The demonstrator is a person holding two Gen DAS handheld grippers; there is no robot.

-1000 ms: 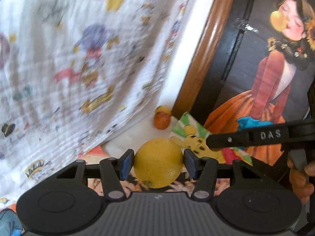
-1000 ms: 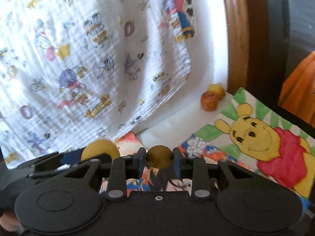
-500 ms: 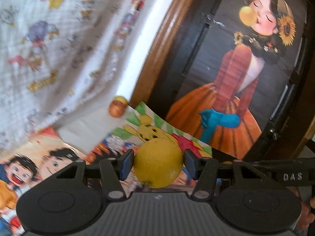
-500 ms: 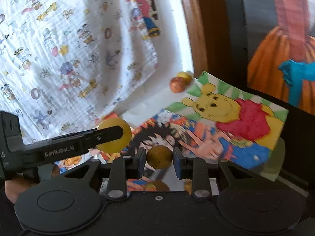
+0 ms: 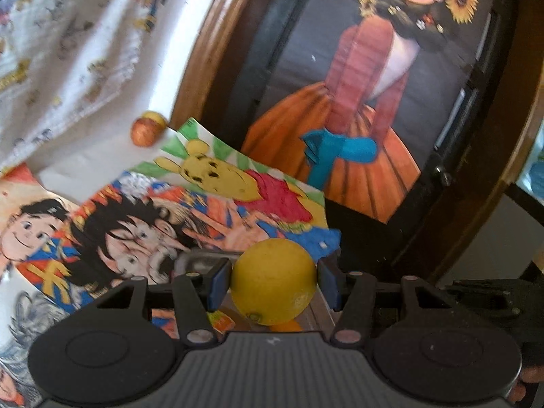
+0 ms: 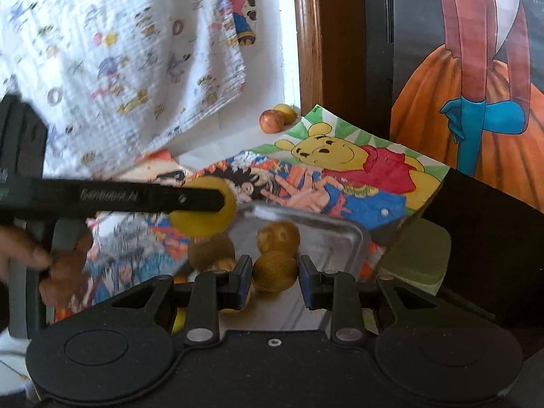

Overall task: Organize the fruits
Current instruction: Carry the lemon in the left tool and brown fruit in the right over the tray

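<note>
While the left gripper [image 5: 273, 285] clenches a yellow lemon [image 5: 273, 281] between its blue-padded fingers [image 5: 217, 284], the fruit hangs in the air above the drawings on the table [image 5: 98, 156], fruit touching both pads. Far left in the left wrist view: printed white cloth [image 5: 68, 40] hanging down. Near its lower edge, a small reddish apple [image 5: 145, 131] sits on the table, touching a yellow fruit [image 5: 157, 117] right behind it, next to the wooden frame [image 5: 204, 61]. Just right of that pair lies the Winnie the Pooh drawing [image 5: 244, 183], overlapping an anime drawing [image 5: 136, 224]. Far right, a poster of a woman in an orange skirt [image 5: 346, 129] stands upright.

Right wrist view, left side: the left gripper's arm crosses the frame with the lemon [image 6: 204, 219] at its tip, the person's hand [image 6: 51, 261] under it. Middle: the right gripper [image 6: 274, 280] is closed on a brown kiwi [image 6: 274, 271], both pads in contact. Beyond it sits a clear tray [image 6: 340, 234] holding another brown kiwi [image 6: 278, 236]; a third kiwi [image 6: 210, 251] shows just left, cannot tell if it is inside the tray. Tray rests on the drawings. Right of the tray, a pale green block [image 6: 418, 255] at the paper's edge.
</note>
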